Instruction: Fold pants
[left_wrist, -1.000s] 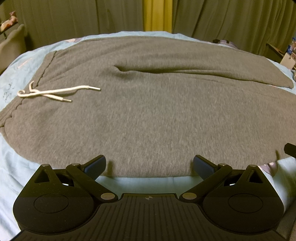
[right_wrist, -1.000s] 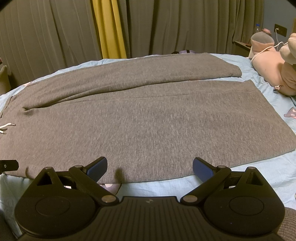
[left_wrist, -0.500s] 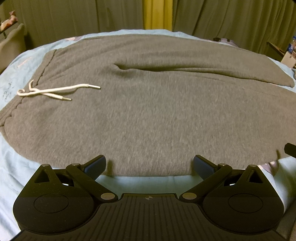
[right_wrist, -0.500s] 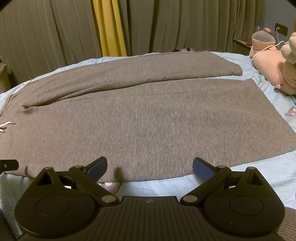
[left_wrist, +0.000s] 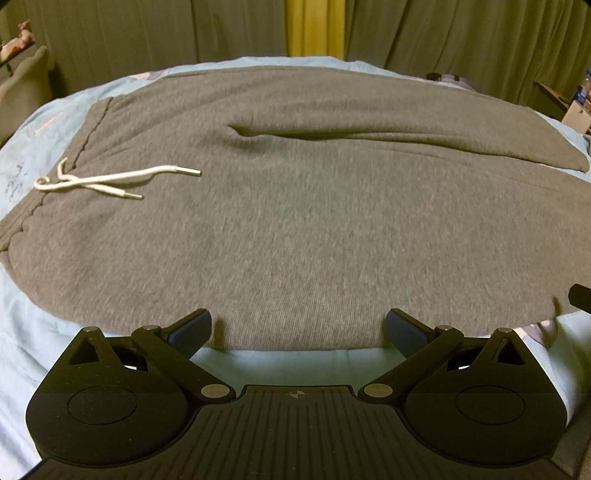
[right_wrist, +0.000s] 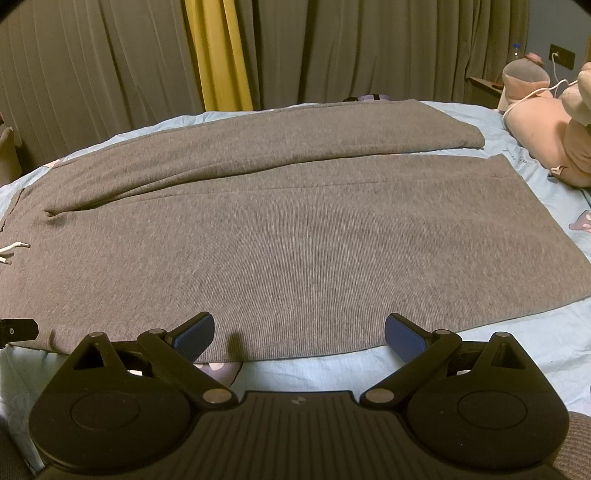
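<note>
1. I see the grey knitted sweatpants (left_wrist: 295, 229) spread flat across the pale blue bed sheet (left_wrist: 288, 363), waistband toward my left, both legs running off to my right.
2. The white drawstring cord (left_wrist: 110, 181) lies loose on the fabric just beside the waistband; its two tips show at the left edge of the right wrist view (right_wrist: 14, 251).
3. My left gripper (left_wrist: 297, 328) hangs at the near edge of the pants with its jaws spread wide — nothing between the blue pads (left_wrist: 190, 330).
4. My right gripper (right_wrist: 299, 332) sits likewise at the near hem of the closer leg, jaws wide apart and holding nothing.
5. The far leg overlaps the near one slightly, its cuff (right_wrist: 465, 138) ending short of the near cuff.
6. A pink plush toy (right_wrist: 543, 129) rests on the sheet beyond the cuffs — well apart from the pants.
7. Grey-green curtains (right_wrist: 92, 74) with a yellow strip (right_wrist: 218, 55) hang behind the bed.
</note>
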